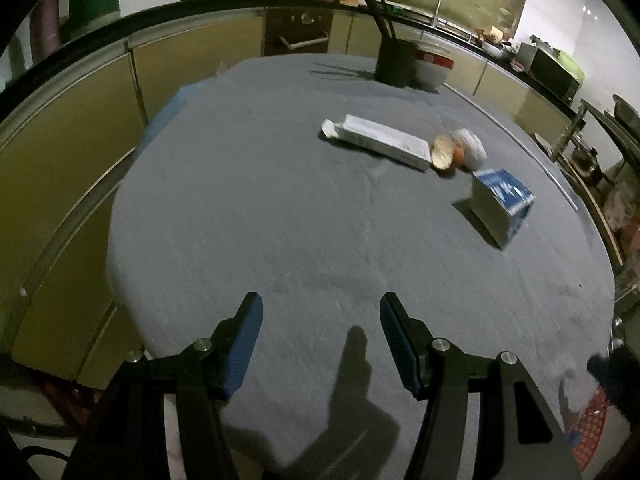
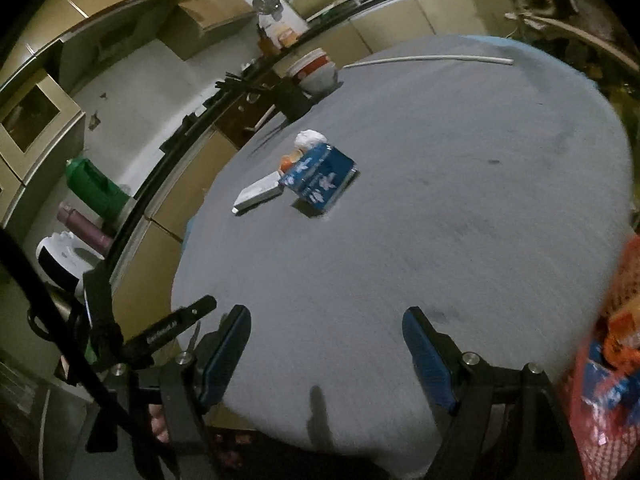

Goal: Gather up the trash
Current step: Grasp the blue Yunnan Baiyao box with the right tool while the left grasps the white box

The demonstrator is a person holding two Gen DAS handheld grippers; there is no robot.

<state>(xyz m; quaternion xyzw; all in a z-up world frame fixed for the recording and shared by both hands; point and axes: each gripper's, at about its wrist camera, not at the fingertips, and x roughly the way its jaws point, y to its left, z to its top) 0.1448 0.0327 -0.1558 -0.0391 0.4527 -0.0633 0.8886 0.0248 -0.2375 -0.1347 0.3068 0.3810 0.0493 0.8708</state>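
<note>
I have both claws over the near edge of the bench (image 1: 280,220), which is round and covered in a plain grey cloth. My left claw (image 1: 322,340) stands spread with nothing between its blue pads, only cloth and its own shadow below. My right claw (image 2: 326,350) is spread wider and is just as empty.

The trash sits in a small cluster well away from both claws, toward the far right of the bench in the left view and near the far left edge in the right view. There is a long flat white carton (image 1: 376,142) lying on its side with one end flap hanging open. Touching its closed end is a roundish piece of fruit peel (image 1: 443,153), pale inside with an orange edge. Just behind that lies a crumpled white wad (image 1: 471,145), paper or tissue as far as I can tell. Nearest to me is a blue box (image 1: 502,206) with white sides and a white printed pattern on its blue face; in the right view it (image 2: 318,178) partly hides the peel and the wad.

At the far edge stand a dark holder (image 1: 394,60) with sticks poking out and a white bowl (image 1: 434,66) with a red band. A red-and-orange printed bag (image 2: 608,360) fills the right edge of the right view.
</note>
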